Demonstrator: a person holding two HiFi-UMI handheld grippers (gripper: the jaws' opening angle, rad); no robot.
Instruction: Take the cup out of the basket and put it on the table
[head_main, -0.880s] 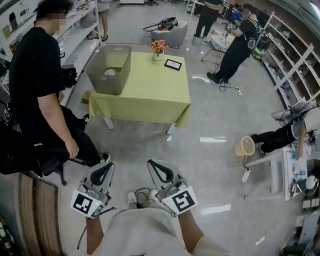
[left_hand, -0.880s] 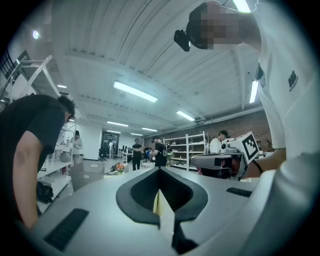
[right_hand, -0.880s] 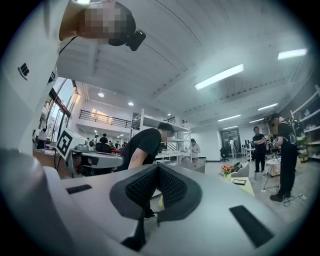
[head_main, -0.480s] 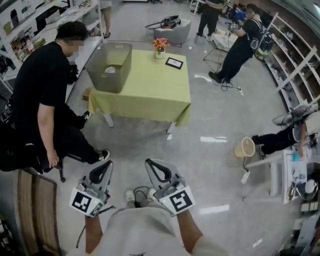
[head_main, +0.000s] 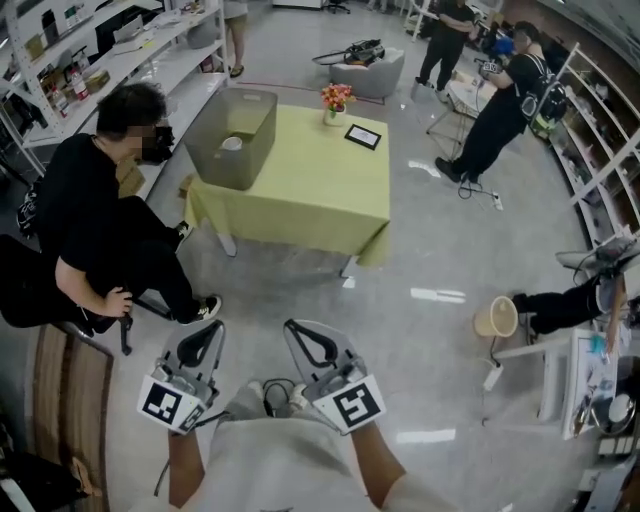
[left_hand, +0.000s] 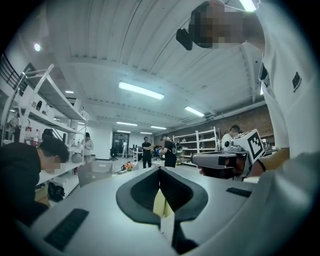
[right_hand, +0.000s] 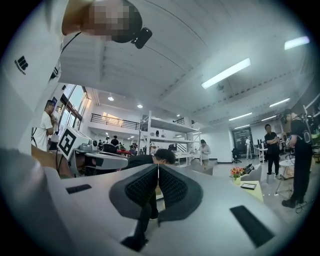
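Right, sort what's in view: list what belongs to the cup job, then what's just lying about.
Belongs to the job:
- cup, inside the basket
- basket, on the table's far left corner
- green-clothed table
- left gripper and right gripper, both shut and empty

Just lying about:
- flower vase and framed card, on the table
- beige bin, off to the right

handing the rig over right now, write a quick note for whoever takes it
Left gripper: fingers shut, empty.
Right gripper: fingers shut, empty.
Both are held low by the body, well short of the table.
Cup: inside the basket, which stands at the table's left end.
Done: nothing yet.
Left: walk up, open one gripper, lift the cup out of the basket, set it on the table.
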